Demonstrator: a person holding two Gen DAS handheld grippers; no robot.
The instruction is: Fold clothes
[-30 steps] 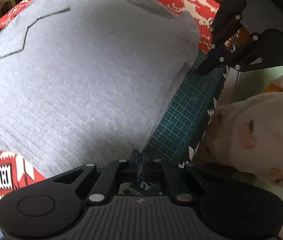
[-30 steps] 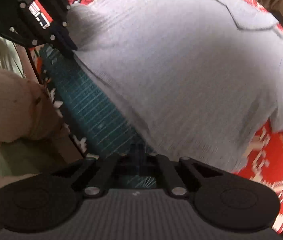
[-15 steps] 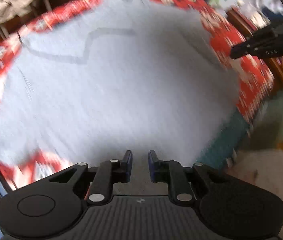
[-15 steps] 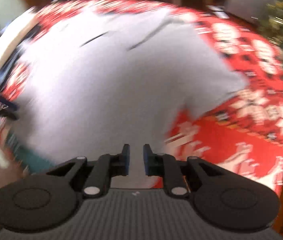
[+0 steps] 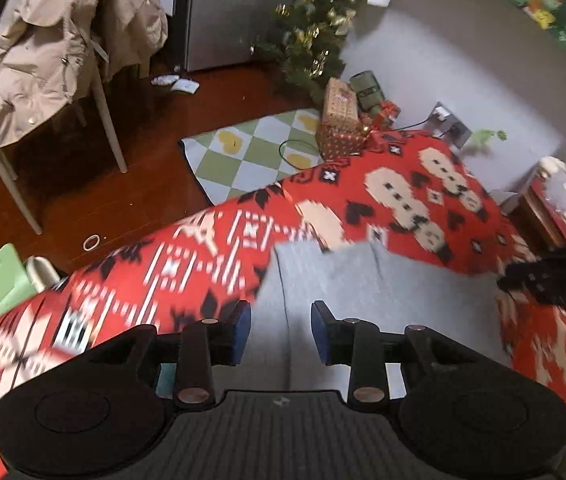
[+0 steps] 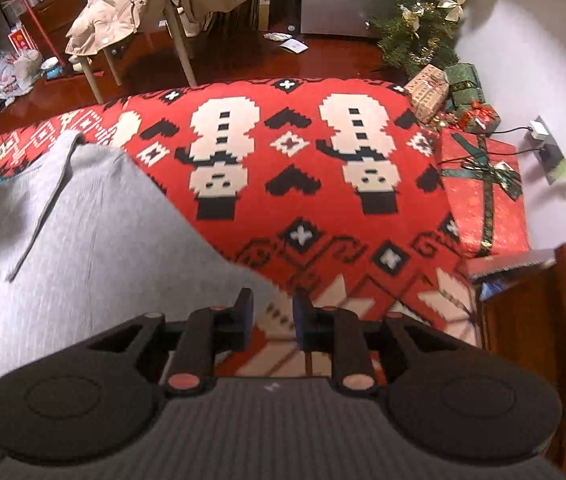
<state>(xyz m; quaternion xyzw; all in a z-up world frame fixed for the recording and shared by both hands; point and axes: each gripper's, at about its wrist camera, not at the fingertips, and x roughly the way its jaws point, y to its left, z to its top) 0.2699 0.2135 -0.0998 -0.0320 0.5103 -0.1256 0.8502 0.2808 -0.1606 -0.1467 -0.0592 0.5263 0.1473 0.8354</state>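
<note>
Left wrist view shows my left gripper (image 5: 281, 330) spread, empty, above the grey garment (image 5: 383, 292) on the red blanket (image 5: 423, 200). My right gripper (image 6: 269, 320) gapes too, at the garment's edge. Pinching blanket along with cloth would drag everything askew.

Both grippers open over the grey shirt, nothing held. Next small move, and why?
Probably lower the right gripper and shift it left onto the grey shirt's near edge. Its fingers are open over the red patterned cloth, just off the fabric, while the left gripper already hangs open over shirt.
</note>
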